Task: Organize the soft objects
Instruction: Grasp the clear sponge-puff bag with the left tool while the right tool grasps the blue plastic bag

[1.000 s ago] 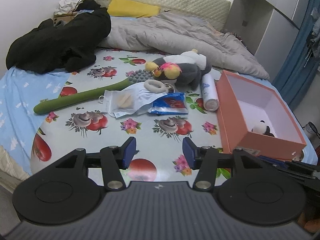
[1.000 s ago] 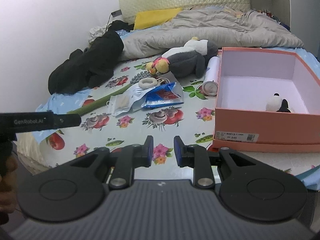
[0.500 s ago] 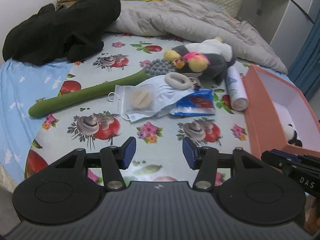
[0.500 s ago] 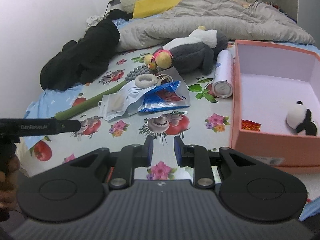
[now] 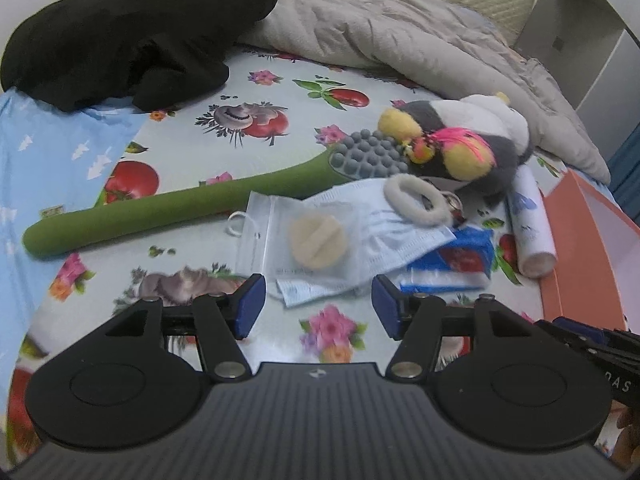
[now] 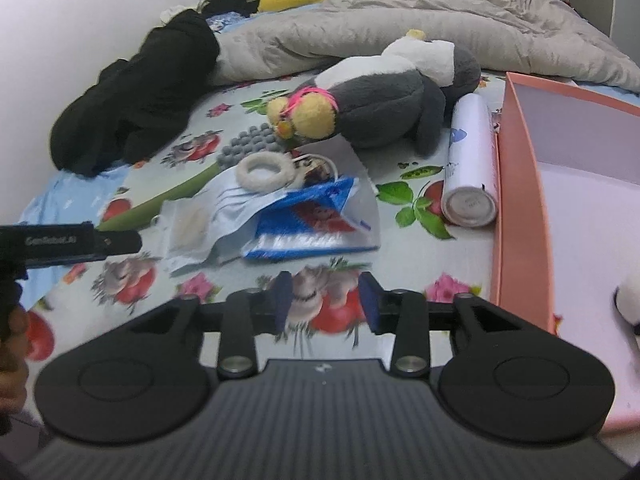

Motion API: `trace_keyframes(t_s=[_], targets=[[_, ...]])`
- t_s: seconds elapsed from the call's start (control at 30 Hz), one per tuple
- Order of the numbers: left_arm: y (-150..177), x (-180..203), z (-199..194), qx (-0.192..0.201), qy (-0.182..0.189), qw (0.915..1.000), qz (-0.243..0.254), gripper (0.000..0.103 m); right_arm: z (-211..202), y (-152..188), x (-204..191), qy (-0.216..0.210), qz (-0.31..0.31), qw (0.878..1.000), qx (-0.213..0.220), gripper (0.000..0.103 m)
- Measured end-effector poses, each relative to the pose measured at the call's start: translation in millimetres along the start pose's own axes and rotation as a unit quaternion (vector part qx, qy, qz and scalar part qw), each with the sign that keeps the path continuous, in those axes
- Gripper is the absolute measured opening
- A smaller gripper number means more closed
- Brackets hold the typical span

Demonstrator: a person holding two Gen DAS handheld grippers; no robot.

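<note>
- Left gripper [image 5: 318, 306] pitched down over the bed [image 5: 280, 120], just short of the clear pouch [image 5: 296, 246]; jaws opening, nothing between them.
- Right gripper [image 6: 325, 304] pitched down beside the pink box [image 6: 520, 208], jaws opening, empty.
- Plush toy [image 6: 384, 108] lies beyond the pouch.
- Left gripper's side lettering blurred, possibly "GenRobot.AI".

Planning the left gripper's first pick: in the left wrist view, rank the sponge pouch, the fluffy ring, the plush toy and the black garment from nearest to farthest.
From the left gripper:
1. Sponge pouch, just ahead, centre.
2. Fluffy ring, ahead right, atop the mask.
3. Plush toy, farther right.
4. Black garment, far left.
</note>
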State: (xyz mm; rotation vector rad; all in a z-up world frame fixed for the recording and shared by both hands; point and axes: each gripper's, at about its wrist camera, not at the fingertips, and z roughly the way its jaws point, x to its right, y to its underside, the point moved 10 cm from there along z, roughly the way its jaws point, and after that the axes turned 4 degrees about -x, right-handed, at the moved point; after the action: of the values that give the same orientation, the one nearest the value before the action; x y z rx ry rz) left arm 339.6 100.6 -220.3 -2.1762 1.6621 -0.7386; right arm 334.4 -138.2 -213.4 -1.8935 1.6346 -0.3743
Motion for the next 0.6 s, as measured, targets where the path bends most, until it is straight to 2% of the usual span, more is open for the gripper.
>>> trace_keyframes(t_s=[0.07, 0.17, 0.4, 0.6], targets=[[-6, -2, 15, -0.005, -0.001, 1.0000, -0.002, 0.068, 14, -9, 2, 0.001, -0.002, 1.000, -0.002, 0.041], [-14, -3, 37, -0.010, -0.002, 1.0000, -0.001, 0.071, 37, -19, 10, 0.019, -0.001, 1.000, -0.007, 0.052], [-23, 0, 81, -0.016, -0.004, 0.9998, 0.007, 0.076, 81, -30, 25, 0.044, 0.009, 0.999, -0.025, 0.052], [-23, 3, 105, -0.028, -0.006, 0.9995, 0.013, 0.076, 110, -31, 24, 0.026, 0.017, 0.999, -0.039, 0.053]])
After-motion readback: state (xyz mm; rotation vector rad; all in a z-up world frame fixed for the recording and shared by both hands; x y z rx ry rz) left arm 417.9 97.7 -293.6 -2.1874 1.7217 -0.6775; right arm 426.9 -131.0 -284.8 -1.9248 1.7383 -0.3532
